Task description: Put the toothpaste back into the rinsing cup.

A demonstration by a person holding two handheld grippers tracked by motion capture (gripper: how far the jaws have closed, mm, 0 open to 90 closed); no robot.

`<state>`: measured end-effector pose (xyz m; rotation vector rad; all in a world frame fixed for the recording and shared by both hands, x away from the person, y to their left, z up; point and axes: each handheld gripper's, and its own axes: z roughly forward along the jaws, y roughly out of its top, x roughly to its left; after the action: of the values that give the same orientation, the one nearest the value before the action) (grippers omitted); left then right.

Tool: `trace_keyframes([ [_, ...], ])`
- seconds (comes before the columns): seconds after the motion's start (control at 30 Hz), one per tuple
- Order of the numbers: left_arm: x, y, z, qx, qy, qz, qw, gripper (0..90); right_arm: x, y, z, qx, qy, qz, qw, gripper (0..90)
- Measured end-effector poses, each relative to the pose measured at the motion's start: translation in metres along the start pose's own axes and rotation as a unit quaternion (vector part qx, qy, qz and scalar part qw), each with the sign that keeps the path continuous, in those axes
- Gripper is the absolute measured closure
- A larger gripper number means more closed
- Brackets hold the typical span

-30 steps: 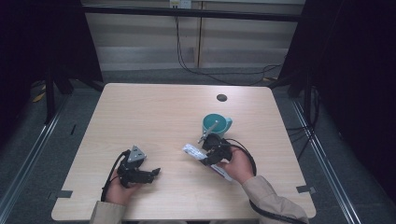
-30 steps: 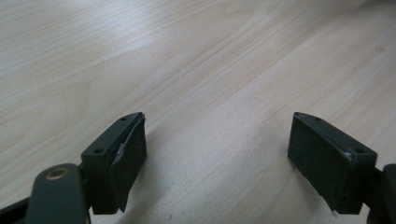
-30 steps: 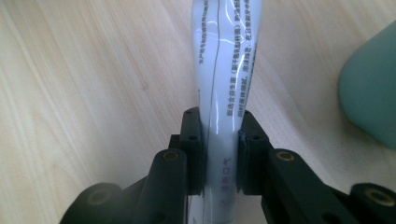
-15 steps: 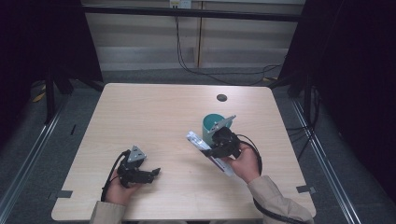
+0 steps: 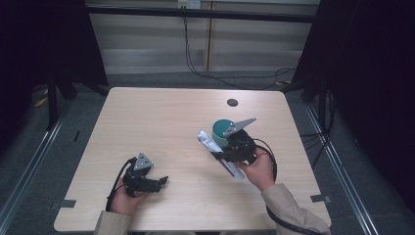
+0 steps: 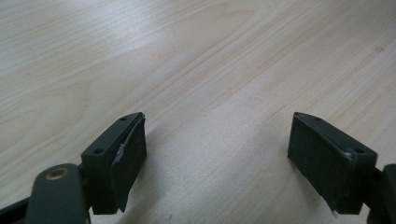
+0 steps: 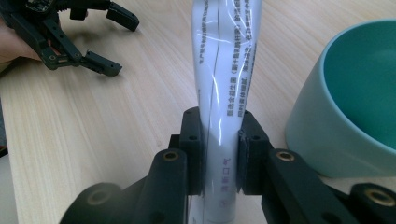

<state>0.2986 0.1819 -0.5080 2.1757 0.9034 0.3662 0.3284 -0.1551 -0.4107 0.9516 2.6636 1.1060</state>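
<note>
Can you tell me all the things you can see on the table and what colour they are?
packet: one, white with small print, held above the table beside the bowl.
bowl: one, teal, right half of the table, just behind the packet.
round hole: one, dark, far right part of the table.
table: one, light wood, middle of the room.
cables: a few, black, on the floor behind the table.
right gripper: one, black, shut on the packet.
left gripper: one, black, jaws open, near left of the table.
hands: two, at the near edge, each holding a gripper.
</note>
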Motion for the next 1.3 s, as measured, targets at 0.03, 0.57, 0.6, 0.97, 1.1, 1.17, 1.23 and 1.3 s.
trace_keyframes([
  [0.03, 0.000, 0.000, 0.000, 0.000, 0.000, 0.000, 1.0000, 19.1, 0.000, 0.000, 0.000, -0.001, -0.003, -0.002, 1.0000, 76.0],
  [0.57, 0.000, 0.000, 0.000, 0.001, -0.002, 0.004, 1.0000, 18.0, -0.005, 0.008, -0.015, -0.046, 0.002, 0.010, 0.9989, 76.0],
  [0.6, 0.000, 0.000, 0.000, 0.001, -0.002, 0.004, 1.0000, 18.0, -0.006, 0.008, -0.016, -0.053, 0.004, 0.012, 0.9985, 76.0],
  [0.97, 0.000, 0.000, 0.000, 0.001, -0.002, 0.004, 1.0000, 18.0, -0.010, 0.014, -0.025, -0.098, 0.007, 0.024, 0.9949, 76.0],
  [1.1, 0.000, 0.000, 0.000, 0.001, -0.002, 0.004, 1.0000, 18.0, -0.010, 0.015, -0.028, -0.107, 0.001, 0.020, 0.9940, 76.0],
  [1.17, 0.000, 0.000, 0.000, 0.001, -0.002, 0.004, 1.0000, 18.0, -0.011, 0.016, -0.030, -0.115, -0.002, 0.021, 0.9932, 76.0],
  [1.23, 0.000, 0.000, 0.000, 0.001, -0.002, 0.004, 1.0000, 18.0, -0.012, 0.017, -0.032, -0.123, -0.005, 0.023, 0.9921, 76.0],
  [1.3, 0.000, 0.000, 0.000, 0.001, -0.002, 0.004, 1.0000, 18.0, -0.013, 0.018, -0.034, -0.132, -0.006, 0.026, 0.9908, 76.0],
])
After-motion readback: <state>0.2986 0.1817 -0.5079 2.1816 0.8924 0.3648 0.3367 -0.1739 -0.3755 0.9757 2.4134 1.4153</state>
